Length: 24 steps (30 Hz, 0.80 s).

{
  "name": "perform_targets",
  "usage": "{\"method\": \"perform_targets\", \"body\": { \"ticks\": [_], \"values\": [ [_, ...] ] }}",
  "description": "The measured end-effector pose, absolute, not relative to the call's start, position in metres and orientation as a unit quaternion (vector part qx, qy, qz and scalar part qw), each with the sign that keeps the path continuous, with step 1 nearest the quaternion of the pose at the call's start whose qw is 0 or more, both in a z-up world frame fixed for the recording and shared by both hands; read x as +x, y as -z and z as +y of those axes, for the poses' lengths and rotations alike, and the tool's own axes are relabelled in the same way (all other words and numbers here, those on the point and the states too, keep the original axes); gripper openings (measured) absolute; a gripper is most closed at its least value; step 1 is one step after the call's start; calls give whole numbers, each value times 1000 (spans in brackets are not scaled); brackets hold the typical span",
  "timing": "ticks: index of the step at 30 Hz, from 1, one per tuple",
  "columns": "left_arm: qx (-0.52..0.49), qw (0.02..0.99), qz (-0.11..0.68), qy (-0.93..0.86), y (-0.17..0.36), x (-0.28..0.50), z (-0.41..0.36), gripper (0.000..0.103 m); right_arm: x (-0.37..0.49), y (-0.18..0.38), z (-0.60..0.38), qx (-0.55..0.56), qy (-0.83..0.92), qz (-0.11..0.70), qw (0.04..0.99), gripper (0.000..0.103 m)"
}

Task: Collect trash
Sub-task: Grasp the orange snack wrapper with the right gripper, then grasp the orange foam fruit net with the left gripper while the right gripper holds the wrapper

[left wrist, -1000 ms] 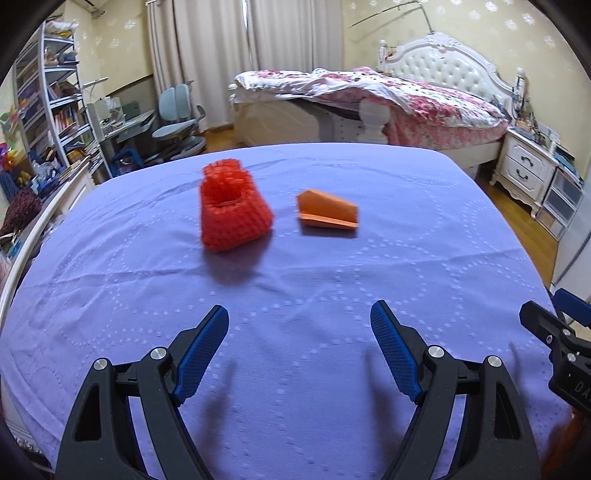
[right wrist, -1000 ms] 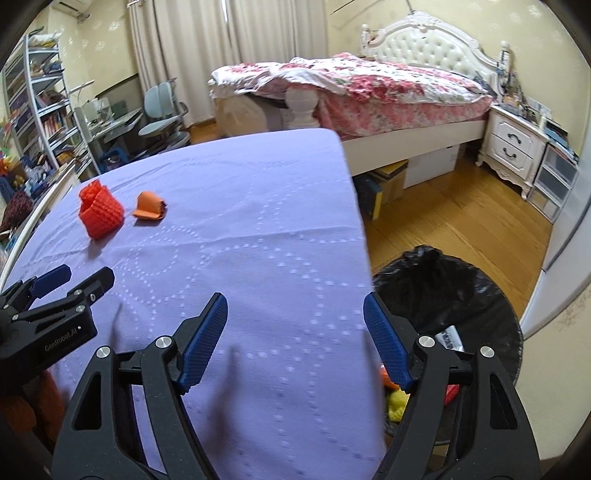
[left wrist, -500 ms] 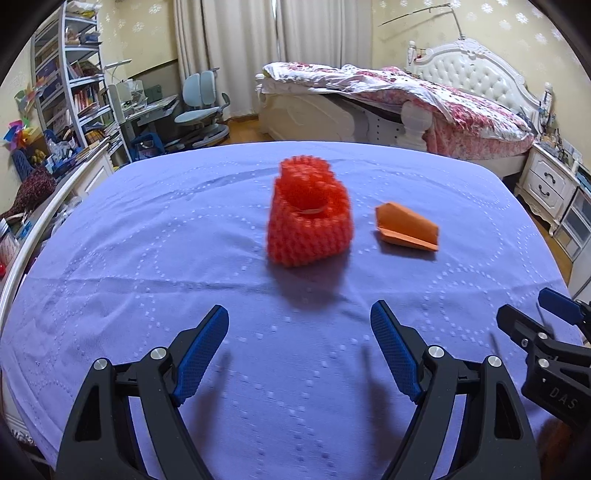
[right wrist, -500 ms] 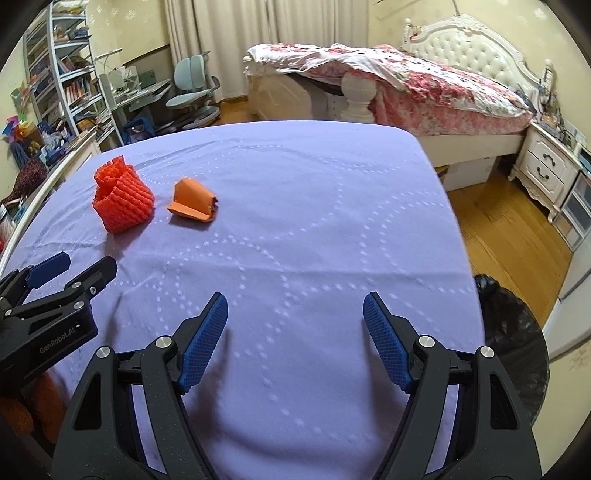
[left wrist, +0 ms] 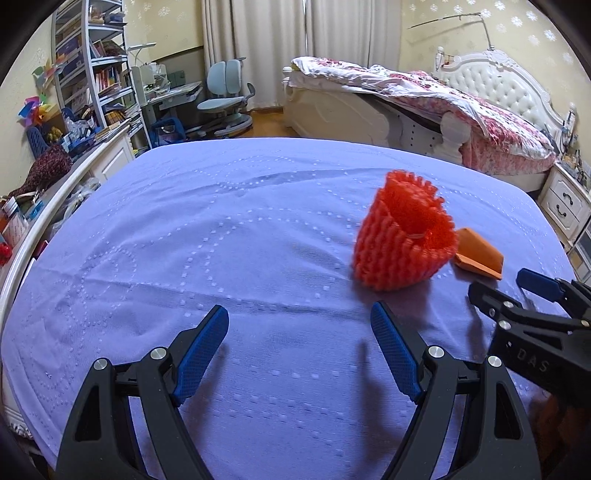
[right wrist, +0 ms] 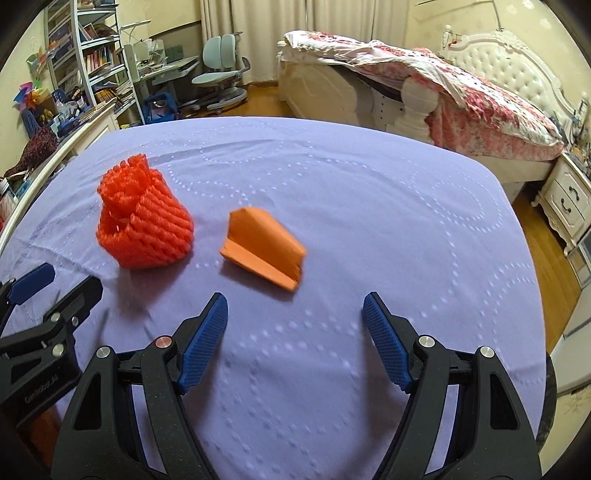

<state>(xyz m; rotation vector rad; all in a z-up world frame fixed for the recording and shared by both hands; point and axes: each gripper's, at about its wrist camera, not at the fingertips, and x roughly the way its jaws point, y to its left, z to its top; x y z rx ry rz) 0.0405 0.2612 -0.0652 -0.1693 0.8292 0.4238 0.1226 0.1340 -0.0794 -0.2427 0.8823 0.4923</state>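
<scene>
Trash lies on the bench (right wrist: 369,221): right tool (right wrist: 294,325), released, faces the orange paper (right wrist: 264,253); left tool (left wrist: 299,338), released, sits near-left of the red foam net (left wrist: 402,243).

Bedroom with pale yellow wallpaper (left wrist: 517,33) and cream curtains (left wrist: 258,51). White tufted bed (left wrist: 491,85) under a pink floral quilt (left wrist: 480,122) on the right. White bookshelf (left wrist: 96,77), desk (left wrist: 173,92) and blue-grey chair (left wrist: 225,99) on the left. Wooden floor (right wrist: 546,266).
</scene>
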Motion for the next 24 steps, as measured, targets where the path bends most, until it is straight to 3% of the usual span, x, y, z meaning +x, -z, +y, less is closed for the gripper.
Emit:
{"method": "perform_targets", "body": {
  "ticks": [6,8,12,24],
  "values": [
    [-84,889,403,-199,66,43,262,79,136,80,155,-124,-234,421,868,74],
    [-78,890,403,-197,65,43,260,79,138,79,157,-125,-231,420,869,69],
    [-73,892,404,-192,65,45,258,79,143,78,156,-124,-228,416,872,49],
    [-60,900,397,-169,63,62,241,80,162,75,123,-104,-194,419,881,48]
  ]
}}
